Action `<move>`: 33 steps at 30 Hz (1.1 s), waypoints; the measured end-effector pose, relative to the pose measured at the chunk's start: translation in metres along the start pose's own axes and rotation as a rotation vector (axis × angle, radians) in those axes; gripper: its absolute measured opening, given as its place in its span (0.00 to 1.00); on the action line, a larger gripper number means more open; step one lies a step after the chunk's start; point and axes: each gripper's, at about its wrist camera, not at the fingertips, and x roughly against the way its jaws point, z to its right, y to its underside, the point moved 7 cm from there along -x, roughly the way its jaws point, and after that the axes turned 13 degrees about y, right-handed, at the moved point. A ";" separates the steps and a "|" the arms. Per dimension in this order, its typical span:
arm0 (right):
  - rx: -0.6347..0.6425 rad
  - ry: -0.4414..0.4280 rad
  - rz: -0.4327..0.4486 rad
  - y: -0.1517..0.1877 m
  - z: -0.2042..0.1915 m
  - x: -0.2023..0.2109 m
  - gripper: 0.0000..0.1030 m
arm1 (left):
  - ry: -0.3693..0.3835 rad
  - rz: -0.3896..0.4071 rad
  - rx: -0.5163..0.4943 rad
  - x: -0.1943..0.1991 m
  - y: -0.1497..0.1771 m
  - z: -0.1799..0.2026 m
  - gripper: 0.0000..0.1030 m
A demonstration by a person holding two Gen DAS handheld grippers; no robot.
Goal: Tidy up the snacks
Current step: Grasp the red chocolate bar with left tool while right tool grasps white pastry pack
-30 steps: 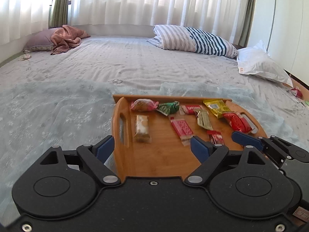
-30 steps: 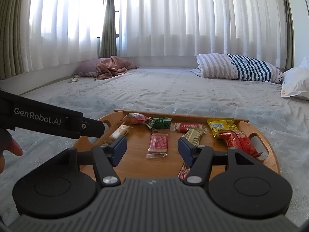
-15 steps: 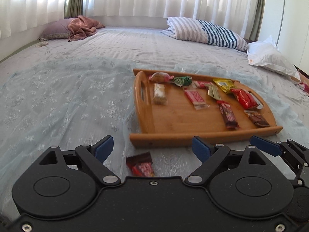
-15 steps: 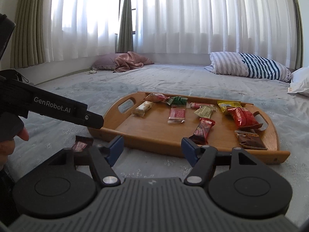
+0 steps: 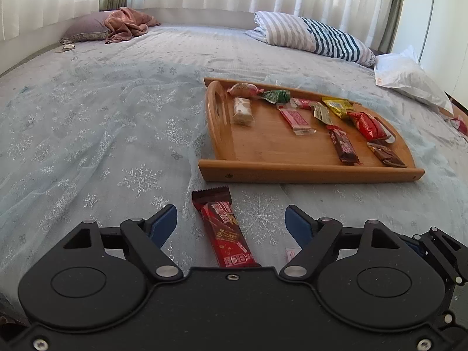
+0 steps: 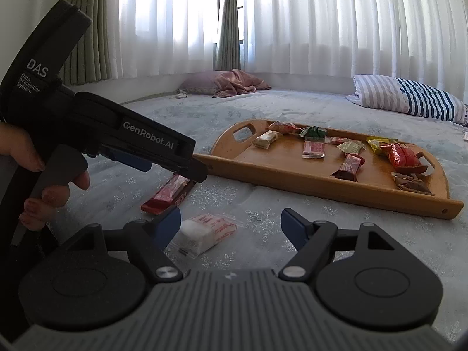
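A bed (image 5: 117, 122) under a pale snowflake-printed cover fills both views, with a striped pillow (image 5: 316, 36) and a pink blanket (image 5: 125, 27) at its far end. A white bag (image 5: 409, 79) beside the striped pillow shows only in the left wrist view. On the cover sits a wooden tray (image 5: 307, 171) holding about ten wrapped snacks in loose rows, among them a red packet (image 5: 367, 124) near the right handle.

Just in front of the tray lies a red chocolate bar (image 5: 225, 228), between the wide-apart jaws of the left gripper (image 5: 231, 219), which have just been closing and touch nothing; the bar's near end is cut off by the gripper body. The right wrist view shows that gripper from the side, a hand (image 6: 55, 187) on its trigger, its fingers hiding the bar's far end.

Only the right wrist view shows clearly a clear-wrapped white snack (image 6: 201, 234) lying beside the bar; the left view catches a mere corner. It sits near the left finger of the right gripper (image 6: 231, 225), whose jaws have just been opening and stand apart, untouched by it. Wrapper print is unreadable.
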 end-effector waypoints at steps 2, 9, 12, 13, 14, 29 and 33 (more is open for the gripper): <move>0.014 -0.006 -0.011 0.003 -0.005 0.000 0.83 | 0.005 -0.009 0.009 -0.001 0.002 -0.001 0.70; 0.037 -0.021 -0.021 0.006 -0.018 0.000 0.70 | 0.019 -0.029 0.027 -0.004 0.008 -0.003 0.53; 0.040 -0.026 -0.026 0.007 -0.022 -0.002 0.66 | 0.019 -0.037 0.028 -0.005 0.009 -0.004 0.46; 0.039 -0.027 -0.027 0.007 -0.023 -0.002 0.65 | 0.017 -0.038 0.027 -0.005 0.010 -0.004 0.45; 0.039 -0.028 -0.027 0.007 -0.024 -0.002 0.65 | 0.016 -0.039 0.025 -0.004 0.010 -0.004 0.44; 0.010 0.028 -0.043 0.006 -0.022 -0.009 0.44 | 0.025 -0.030 -0.018 0.006 0.009 0.009 0.30; 0.003 0.067 -0.045 0.007 -0.015 -0.008 0.42 | -0.007 -0.040 0.001 -0.001 0.014 0.003 0.31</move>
